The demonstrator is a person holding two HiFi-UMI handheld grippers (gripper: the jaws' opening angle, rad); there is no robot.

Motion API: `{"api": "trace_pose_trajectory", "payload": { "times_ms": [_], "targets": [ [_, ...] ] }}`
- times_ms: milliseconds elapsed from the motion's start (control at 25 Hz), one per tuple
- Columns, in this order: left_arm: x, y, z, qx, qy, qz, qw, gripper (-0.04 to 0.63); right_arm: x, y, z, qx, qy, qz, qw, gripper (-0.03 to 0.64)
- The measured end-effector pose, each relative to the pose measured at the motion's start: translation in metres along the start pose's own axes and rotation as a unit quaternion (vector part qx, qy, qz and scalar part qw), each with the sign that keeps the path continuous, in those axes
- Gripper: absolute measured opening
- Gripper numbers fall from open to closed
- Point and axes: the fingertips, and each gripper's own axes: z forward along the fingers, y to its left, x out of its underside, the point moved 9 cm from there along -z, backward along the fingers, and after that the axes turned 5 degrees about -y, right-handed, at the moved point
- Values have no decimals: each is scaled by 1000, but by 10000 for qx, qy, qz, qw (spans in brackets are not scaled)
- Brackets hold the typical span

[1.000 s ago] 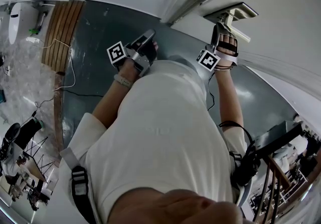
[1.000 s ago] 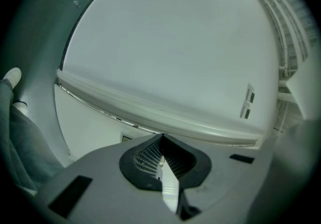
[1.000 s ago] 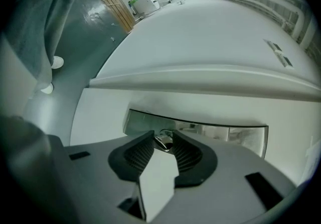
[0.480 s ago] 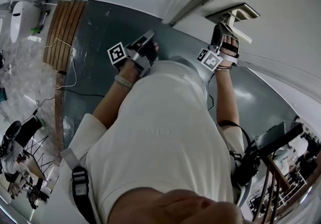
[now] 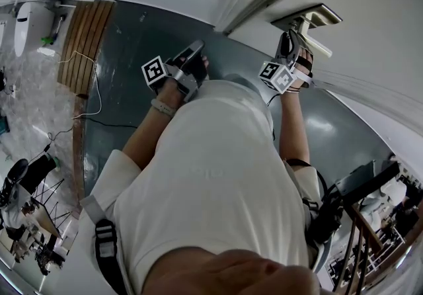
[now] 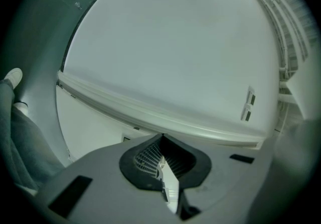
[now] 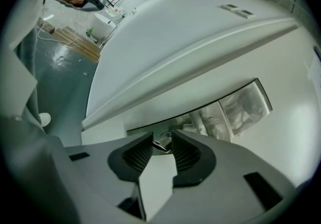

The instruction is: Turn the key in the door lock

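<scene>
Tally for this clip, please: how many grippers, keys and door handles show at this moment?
Grippers: 2 (left gripper, right gripper)
Key: 1 (key, between the right gripper's jaws)
Door handle: 1 (door handle)
Total: 4

No readable text, labels or numbers anywhere

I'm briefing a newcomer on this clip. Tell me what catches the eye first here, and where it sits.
The person's white shirt fills the middle of the head view, seen from above. At upper right, the right gripper is up against the door's metal handle plate, its jaws closed on a small key. The left gripper is held away from that plate, shut and empty, above the grey floor.
</scene>
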Motion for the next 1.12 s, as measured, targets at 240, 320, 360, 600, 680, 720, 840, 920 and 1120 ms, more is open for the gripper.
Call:
{"api": "trace_pose_trajectory", "payload": {
  "times_ms": [240, 320, 360, 600, 680, 720, 840, 920, 1120],
  "targets": [
    [-1, 3, -1, -2, -43, -10, 10000, 6, 2, -3, 0, -70, -90, 866, 9962, 106],
    [-2, 4, -3, 0, -50, -8, 10000, 6, 4, -4, -1, -114, -152, 1320, 9911, 106],
    [-2, 5, -4, 3, -52, -7, 10000, 6, 6, -6, -2, -147, -198, 1687, 9854, 106],
    [0, 4, -6, -17, -49, 9, 10000, 6, 24, -18, -5, -250, -530, 4071, 9115, 67],
    [1, 3, -6, -26, -33, 9, 10000, 6, 27, -19, -6, -299, -568, 4392, 8961, 67],
    [1, 2, -7, -32, -26, 9, 10000, 6, 27, -20, -7, -310, -585, 4548, 8881, 67],
    [0, 2, -7, -59, -23, 2, 10000, 6, 29, -21, -8, -333, -635, 5151, 8542, 67],
    [0, 2, -5, -67, -18, -5, 10000, 6, 33, -21, -7, -348, -663, 5500, 8318, 67],
    [-1, 5, 1, -96, 2, -2, 10000, 6, 42, -20, -4, -424, -766, 6379, 7651, 61]
  ]
}}
